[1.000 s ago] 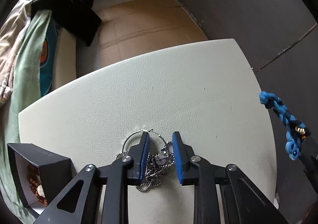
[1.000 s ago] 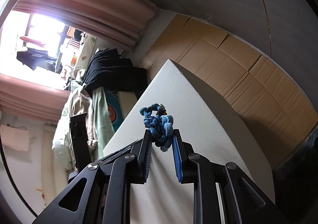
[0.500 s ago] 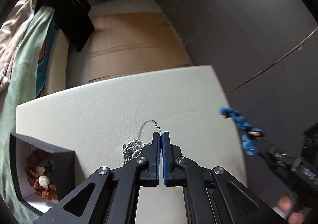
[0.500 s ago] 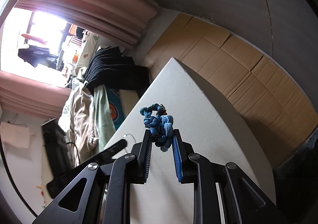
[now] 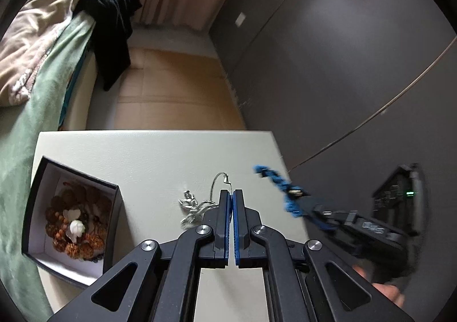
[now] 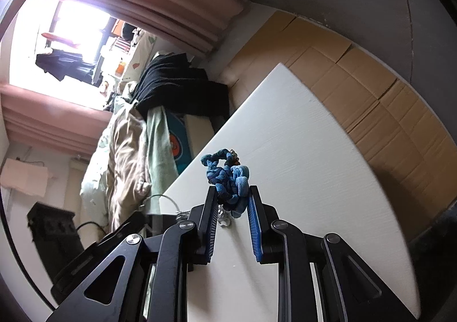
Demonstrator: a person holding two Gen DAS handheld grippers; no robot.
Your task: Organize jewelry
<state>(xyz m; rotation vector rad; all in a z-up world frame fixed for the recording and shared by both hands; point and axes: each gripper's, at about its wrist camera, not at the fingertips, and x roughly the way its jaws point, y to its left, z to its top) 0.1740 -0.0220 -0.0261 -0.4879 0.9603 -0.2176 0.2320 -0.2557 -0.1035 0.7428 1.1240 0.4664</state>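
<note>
My left gripper (image 5: pixel 231 193) is shut on a tangle of silver jewelry, a chain (image 5: pixel 192 207) with a thin wire hoop (image 5: pixel 214 183), which hangs at its tips above the white table (image 5: pixel 157 156). The right wrist view shows the same hoop (image 6: pixel 167 198) dangling by the left gripper's dark, blurred fingers (image 6: pixel 128 225). My right gripper (image 6: pixel 231 193) is shut on a blue braided bracelet (image 6: pixel 228 176), held over the table's right edge. In the left wrist view, that blue bracelet (image 5: pixel 275 179) shows at the right. An open black box (image 5: pixel 34 202) at the table's left holds a brown beaded bracelet (image 5: pixel 77 239).
A bed with green and beige covers (image 5: pixel 37 85) and a black garment (image 5: pixel 114 10) runs along the table's left side. Cardboard sheets (image 5: pixel 171 87) cover the floor beyond the table. A dark wall (image 5: pixel 342 65) stands to the right. A person's hand (image 5: pixel 385 290) holds the right gripper.
The left jaws closed on the silver jewelry and lifted it off the table, tilting up. The box came further into view. The right gripper, still holding the blue bracelet, drew closer.
</note>
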